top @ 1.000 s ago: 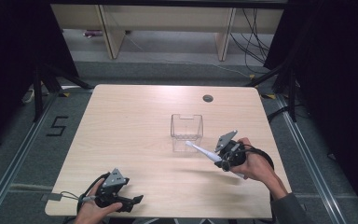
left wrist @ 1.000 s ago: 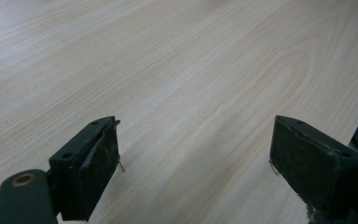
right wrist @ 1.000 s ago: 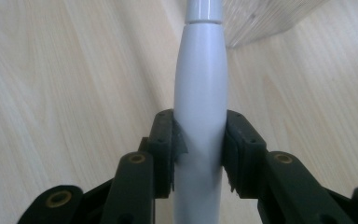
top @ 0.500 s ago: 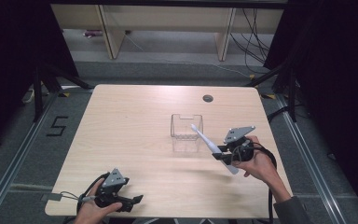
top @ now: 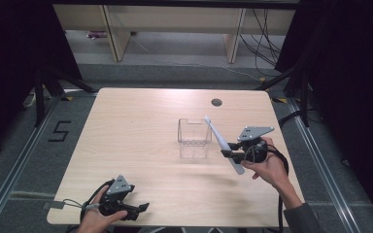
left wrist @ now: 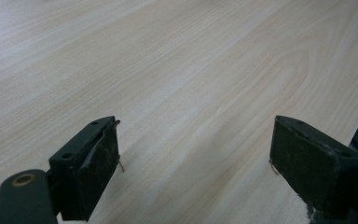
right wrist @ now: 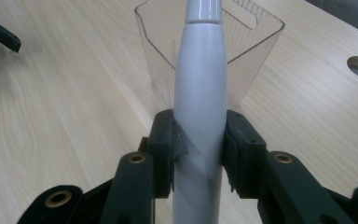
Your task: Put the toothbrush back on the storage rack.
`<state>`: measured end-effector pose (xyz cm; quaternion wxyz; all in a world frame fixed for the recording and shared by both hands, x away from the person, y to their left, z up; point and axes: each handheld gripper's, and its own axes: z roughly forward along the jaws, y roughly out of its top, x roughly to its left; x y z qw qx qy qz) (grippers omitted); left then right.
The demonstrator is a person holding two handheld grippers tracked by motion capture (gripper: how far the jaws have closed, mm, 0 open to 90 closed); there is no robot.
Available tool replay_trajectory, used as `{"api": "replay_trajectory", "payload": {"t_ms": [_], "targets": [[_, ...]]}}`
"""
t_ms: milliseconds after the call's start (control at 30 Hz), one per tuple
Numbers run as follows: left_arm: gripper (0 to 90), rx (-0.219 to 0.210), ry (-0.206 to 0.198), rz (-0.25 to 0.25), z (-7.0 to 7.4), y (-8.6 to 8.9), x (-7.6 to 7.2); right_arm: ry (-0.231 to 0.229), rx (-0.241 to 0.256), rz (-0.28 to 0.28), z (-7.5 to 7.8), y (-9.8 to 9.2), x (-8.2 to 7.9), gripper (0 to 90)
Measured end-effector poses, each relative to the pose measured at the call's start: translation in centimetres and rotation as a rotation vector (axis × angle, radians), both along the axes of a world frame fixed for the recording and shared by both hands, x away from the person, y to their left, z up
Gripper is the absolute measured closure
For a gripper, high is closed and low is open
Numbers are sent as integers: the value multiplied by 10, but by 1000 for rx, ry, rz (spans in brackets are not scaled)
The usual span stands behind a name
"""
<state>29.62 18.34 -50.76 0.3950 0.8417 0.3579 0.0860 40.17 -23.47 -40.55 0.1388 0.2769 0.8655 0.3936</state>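
Toothbrush (top: 222, 144), clenched in the right tool (top: 229, 150), slants far-left, tip over the clear bin's (top: 194, 140) right rim.

The pale, light-grained wooden table (top: 141, 145) looks smooth and matt. The clear ribbed plastic container (right wrist: 242, 42) is glossy and see-through. The long pale-grey plastic handle (right wrist: 199, 93) has a smooth satin sheen. The matt black right gripper (right wrist: 199, 149) has pads (right wrist: 168, 140) that look rough and worn, as do those of the matt black left gripper (left wrist: 196, 163).
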Motion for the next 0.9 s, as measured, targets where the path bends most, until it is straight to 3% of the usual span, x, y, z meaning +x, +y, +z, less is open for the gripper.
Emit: {"api": "replay_trajectory", "payload": {"t_ms": [33, 100, 300, 367, 500, 600, 633, 667, 700, 733, 900], "targets": [[149, 0, 0, -1, 0, 0, 0, 16, 10, -13, 2, 1, 0, 666], [149, 0, 0, 0, 0, 0, 0, -4, 6, -15, 3, 0, 0, 666], [149, 1, -2, -2, 0, 0, 0, -57, 64, -26, 16, 1, 3, 666], [149, 1, -3, 0, 0, 0, 0, -34, 92, -38, 19, 2, 3, 666], [149, 1, -4, 1, 0, 0, 0, -72, 103, -37, 26, 3, 7, 666], [149, 1, -3, -1, 0, 0, 0, -59, 128, -60, 28, 5, 7, 666], [149, 1, -1, -2, 0, 0, 0, -86, 145, -51, 30, 5, 10, 666], [149, 1, -1, -2, 0, 0, 0, -58, 154, -62, 32, 6, 9, 666], [149, 1, -1, -2, 0, 0, 0, -92, 150, -56, 33, 6, 12, 666], [149, 0, -2, -2, 0, 0, 0, -96, 152, -54, 35, 6, 13, 666], [149, 0, -1, -1, 0, 0, 0, -85, 206, -68, 41, 12, 16, 666]]}}
